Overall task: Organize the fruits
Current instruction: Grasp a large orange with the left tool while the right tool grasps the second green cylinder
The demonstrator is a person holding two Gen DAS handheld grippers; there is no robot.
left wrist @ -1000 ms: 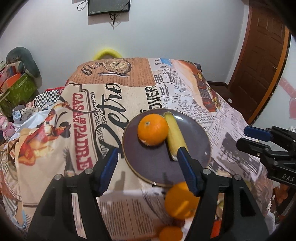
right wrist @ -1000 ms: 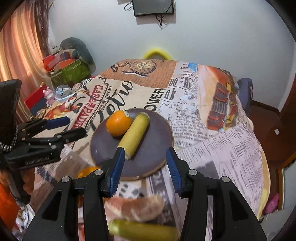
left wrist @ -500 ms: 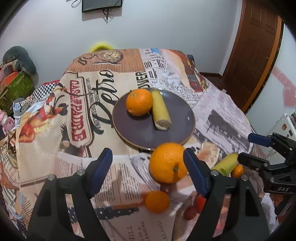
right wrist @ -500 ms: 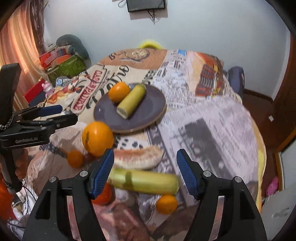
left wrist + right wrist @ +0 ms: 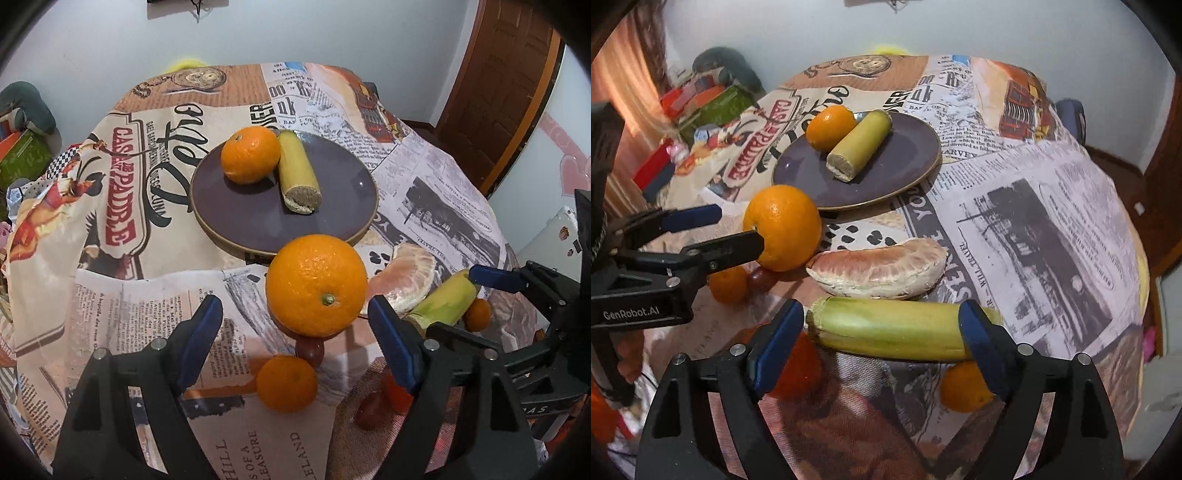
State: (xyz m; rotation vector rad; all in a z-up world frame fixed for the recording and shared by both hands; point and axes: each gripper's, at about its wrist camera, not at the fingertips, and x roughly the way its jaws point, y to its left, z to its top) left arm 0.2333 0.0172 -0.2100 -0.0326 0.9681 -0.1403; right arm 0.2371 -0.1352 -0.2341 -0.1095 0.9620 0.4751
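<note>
A dark purple plate [image 5: 258,229] [image 5: 908,155] holds an orange [image 5: 250,155] and a cut yellow-green stalk piece [image 5: 297,171]. In front of it a big orange [image 5: 316,284] [image 5: 783,227] sits on the cloth. My left gripper [image 5: 295,328] is open around its near side, pads apart from it. A peeled pomelo segment [image 5: 879,267] lies beside the orange. A long yellow-green stalk [image 5: 886,326] lies crosswise between the fingers of my right gripper [image 5: 881,325]. Its jaws are opening and do not squeeze the stalk.
Small mandarins [image 5: 286,384] [image 5: 964,387] and dark grapes [image 5: 310,349] lie near the table's front edge. The newspaper-print cloth [image 5: 1034,221] covers the round table. Boxes and bags [image 5: 709,103] are stacked at the left, and a wooden door [image 5: 498,92] stands at the right.
Both grippers sank and drew back from over the plate to the loose fruit near the front edge. Both sets of jaws widened, the right one the most.
</note>
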